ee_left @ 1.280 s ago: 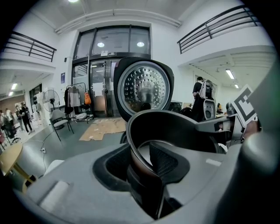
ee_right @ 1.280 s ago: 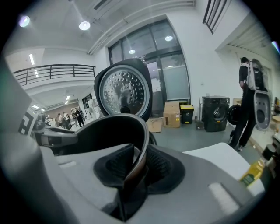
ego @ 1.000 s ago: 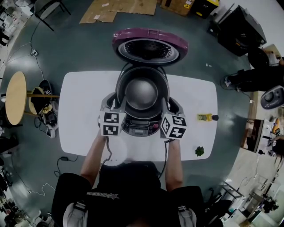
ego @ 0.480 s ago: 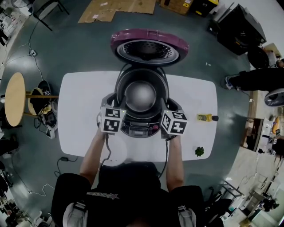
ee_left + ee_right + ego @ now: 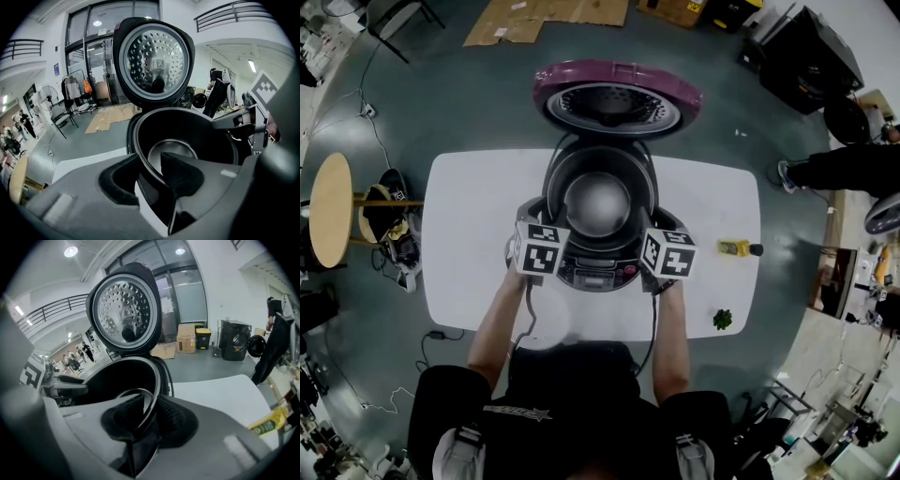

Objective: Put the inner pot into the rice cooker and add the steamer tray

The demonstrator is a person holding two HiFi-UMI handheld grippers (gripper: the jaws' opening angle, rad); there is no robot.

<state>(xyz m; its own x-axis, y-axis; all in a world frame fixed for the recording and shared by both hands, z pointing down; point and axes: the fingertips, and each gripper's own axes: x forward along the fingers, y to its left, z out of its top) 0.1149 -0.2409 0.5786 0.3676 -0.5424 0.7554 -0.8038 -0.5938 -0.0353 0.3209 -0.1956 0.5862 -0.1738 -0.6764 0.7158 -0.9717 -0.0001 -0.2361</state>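
The rice cooker (image 5: pixel 596 270) stands mid-table with its purple lid (image 5: pixel 617 98) swung open at the back. The dark inner pot (image 5: pixel 598 202) sits in the cooker's well, its rim held on both sides. My left gripper (image 5: pixel 542 234) is shut on the pot's left front rim; in the left gripper view the rim (image 5: pixel 140 161) runs between the pads of that gripper (image 5: pixel 154 173). My right gripper (image 5: pixel 661 239) is shut on the right front rim, the rim (image 5: pixel 149 404) pinched between its pads (image 5: pixel 145 416). A pale round shape (image 5: pixel 546 323), perhaps the steamer tray, lies near the table's front edge.
A yellow packet (image 5: pixel 733 248) and a small green item (image 5: pixel 722 320) lie on the white table (image 5: pixel 469 234) at the right. A round wooden stool (image 5: pixel 333 206) stands at the left. Someone in dark clothes (image 5: pixel 844 164) is at the far right, and cardboard (image 5: pixel 548 17) lies on the floor behind.
Both grippers have sunk a little and tipped further down with the pot, which now sits lower in the cooker. Both grips are unchanged.
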